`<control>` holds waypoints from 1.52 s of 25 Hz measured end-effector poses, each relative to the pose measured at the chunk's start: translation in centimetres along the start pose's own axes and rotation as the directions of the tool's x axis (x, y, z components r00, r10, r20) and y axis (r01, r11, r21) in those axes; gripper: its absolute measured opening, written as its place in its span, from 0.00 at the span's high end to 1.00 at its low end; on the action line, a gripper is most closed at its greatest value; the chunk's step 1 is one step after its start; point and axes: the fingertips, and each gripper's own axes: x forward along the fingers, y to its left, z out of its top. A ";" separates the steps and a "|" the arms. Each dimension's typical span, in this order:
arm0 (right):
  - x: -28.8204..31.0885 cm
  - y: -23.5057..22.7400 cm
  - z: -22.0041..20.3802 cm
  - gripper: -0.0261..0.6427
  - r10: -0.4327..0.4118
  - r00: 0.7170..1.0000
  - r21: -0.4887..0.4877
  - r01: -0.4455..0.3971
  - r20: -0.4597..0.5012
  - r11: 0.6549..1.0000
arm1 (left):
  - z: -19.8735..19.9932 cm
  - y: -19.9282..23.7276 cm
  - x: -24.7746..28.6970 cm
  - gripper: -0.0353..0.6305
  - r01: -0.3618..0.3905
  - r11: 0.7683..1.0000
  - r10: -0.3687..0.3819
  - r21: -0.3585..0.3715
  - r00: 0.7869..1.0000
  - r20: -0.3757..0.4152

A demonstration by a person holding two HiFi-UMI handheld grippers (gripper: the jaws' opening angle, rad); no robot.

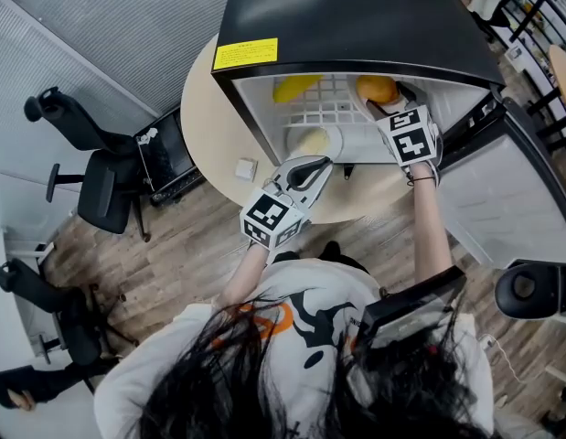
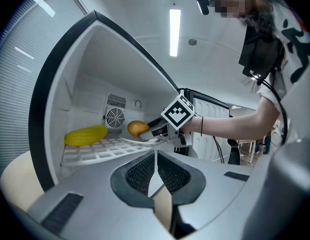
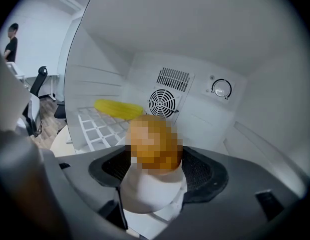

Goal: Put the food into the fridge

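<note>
With the left gripper (image 2: 156, 164) closed on nothing, the right gripper (image 1: 385, 110) squeezed the orange fruit (image 3: 155, 144) over the rack (image 2: 94, 151) in the fridge (image 1: 356, 16), where letting go too early could have rolled it out.

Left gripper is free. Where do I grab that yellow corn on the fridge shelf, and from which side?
I'd grip the corn at its middle, jaws across its narrow width, coming straight in from the open front. It lies flat and sideways on the wire shelf, left of the orange in the right gripper.
</note>
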 end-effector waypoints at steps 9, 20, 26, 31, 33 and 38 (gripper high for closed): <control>-1.3 -0.7 1.2 0.48 -0.016 0.996 0.094 0.008 0.087 0.996 | -0.1 -0.2 0.0 0.93 0.014 1.000 -0.014 0.001 1.000 -0.006; -5.0 0.4 2.5 0.48 -0.030 0.979 0.214 -0.014 0.202 0.977 | -0.2 -0.7 0.0 0.93 0.037 0.999 -0.037 0.003 0.999 -0.008; -7.8 3.6 2.1 0.48 -0.032 0.966 0.319 -0.053 0.256 0.946 | -0.2 -0.8 -0.7 0.93 0.045 0.999 -0.045 0.002 0.999 -0.009; -9.5 6.8 2.2 0.48 -0.037 0.952 0.383 -0.087 0.305 0.920 | -0.4 -0.5 -1.7 0.93 0.048 0.999 -0.048 0.004 0.999 -0.018; -10.0 7.8 2.3 0.48 -0.047 0.947 0.402 -0.090 0.318 0.911 | -0.4 -0.4 -2.3 0.93 0.050 0.999 -0.050 0.002 0.999 -0.015; -11.0 10.4 2.2 0.48 -0.068 0.942 0.441 -0.090 0.330 0.893 | -0.3 -0.1 -3.8 0.93 0.062 0.998 -0.062 0.002 0.998 -0.006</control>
